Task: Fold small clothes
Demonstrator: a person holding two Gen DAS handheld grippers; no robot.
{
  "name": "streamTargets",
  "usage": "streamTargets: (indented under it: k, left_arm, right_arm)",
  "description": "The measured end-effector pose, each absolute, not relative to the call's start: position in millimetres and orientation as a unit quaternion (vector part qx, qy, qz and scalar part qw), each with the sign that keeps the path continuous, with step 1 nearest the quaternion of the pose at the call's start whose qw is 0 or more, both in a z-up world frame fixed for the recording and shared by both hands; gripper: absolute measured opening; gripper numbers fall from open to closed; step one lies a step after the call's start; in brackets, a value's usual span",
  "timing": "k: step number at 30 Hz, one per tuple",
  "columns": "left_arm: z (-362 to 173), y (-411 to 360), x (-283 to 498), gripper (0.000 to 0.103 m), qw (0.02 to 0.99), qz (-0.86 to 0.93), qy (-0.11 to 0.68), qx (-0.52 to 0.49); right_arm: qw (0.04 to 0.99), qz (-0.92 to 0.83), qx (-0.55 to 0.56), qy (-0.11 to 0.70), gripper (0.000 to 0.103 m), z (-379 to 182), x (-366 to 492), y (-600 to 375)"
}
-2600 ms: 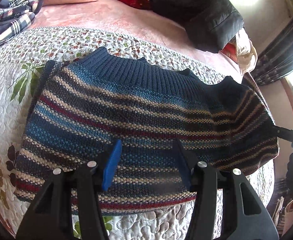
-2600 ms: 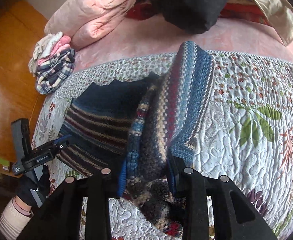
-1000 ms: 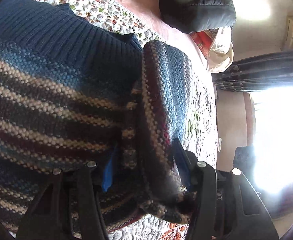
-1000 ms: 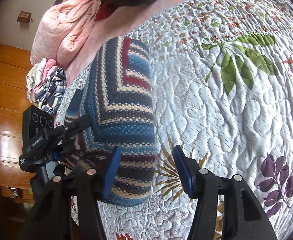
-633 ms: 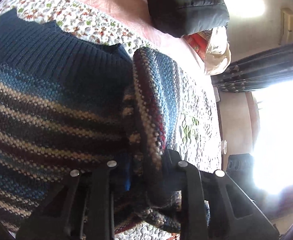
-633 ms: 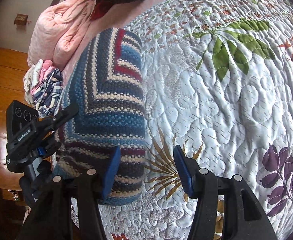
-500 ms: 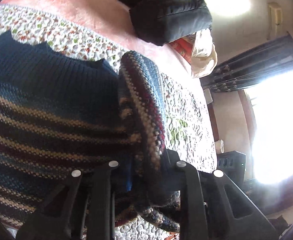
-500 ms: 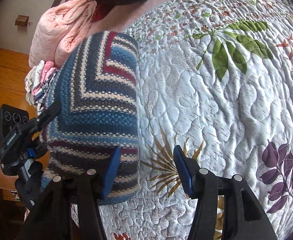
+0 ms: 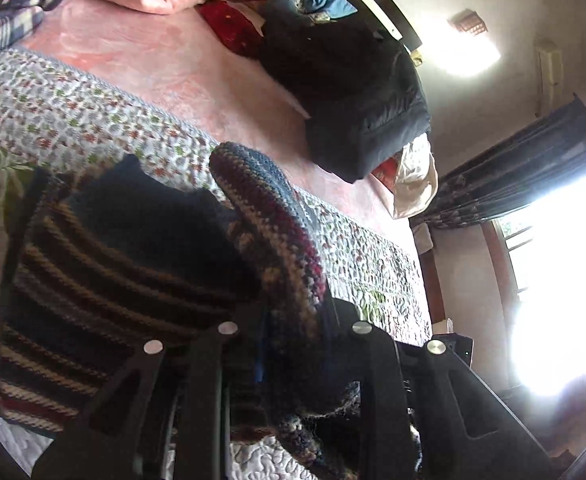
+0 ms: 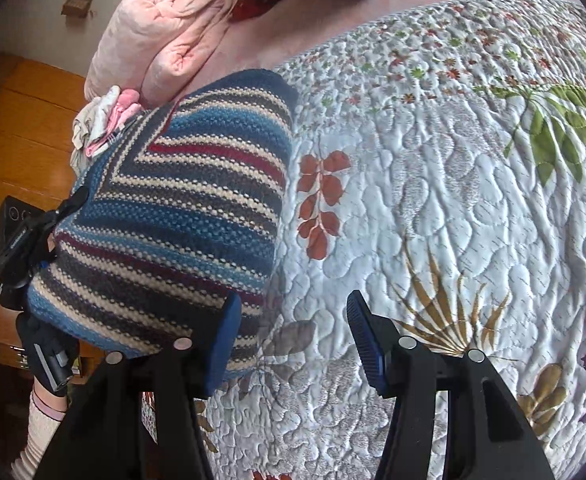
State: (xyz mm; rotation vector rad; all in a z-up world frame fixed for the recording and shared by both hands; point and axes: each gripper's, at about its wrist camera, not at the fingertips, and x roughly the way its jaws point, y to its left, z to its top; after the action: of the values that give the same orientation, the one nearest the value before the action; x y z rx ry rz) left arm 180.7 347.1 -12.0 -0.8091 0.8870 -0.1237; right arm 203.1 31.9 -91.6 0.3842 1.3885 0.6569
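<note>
Left gripper (image 9: 293, 320) is clamping the striped blue-red knit sweater's (image 10: 181, 216) folded side; right gripper (image 10: 293, 332), fingers spread and empty, is hovering just right of it.

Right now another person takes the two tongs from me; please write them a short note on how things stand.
Left tongs: shut on the folded edge of the striped sweater, lifting it.
Right tongs: open, holding nothing, beside the sweater above the quilt.
Done: one side is folded over the body.
Left: lay the held part flat, finish folding, and probably put it by the folded clothes near the pink blanket.
</note>
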Motion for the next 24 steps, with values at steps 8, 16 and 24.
streamTargets:
  k: [8, 16, 24]
  left_arm:
    - [-3.6, 423.1, 138.7, 0.019, 0.825, -0.012, 0.406, -0.394]
    - [-33.5, 477.5, 107.4, 0.019, 0.810, -0.004, 0.443, -0.385]
    - [-85.2, 480.2, 103.8, 0.021, 0.794, -0.013, 0.480, -0.374]
  right_arm:
    - [0.678, 0.343, 0.162, 0.630, 0.060, -90.8, 193.4, 92.5]
    - [0.657, 0.371, 0.148, 0.639, 0.061, -94.6, 188.3, 140.1]
    - [0.654, 0.358, 0.131, 0.654, 0.062, -109.0, 186.6, 154.1]
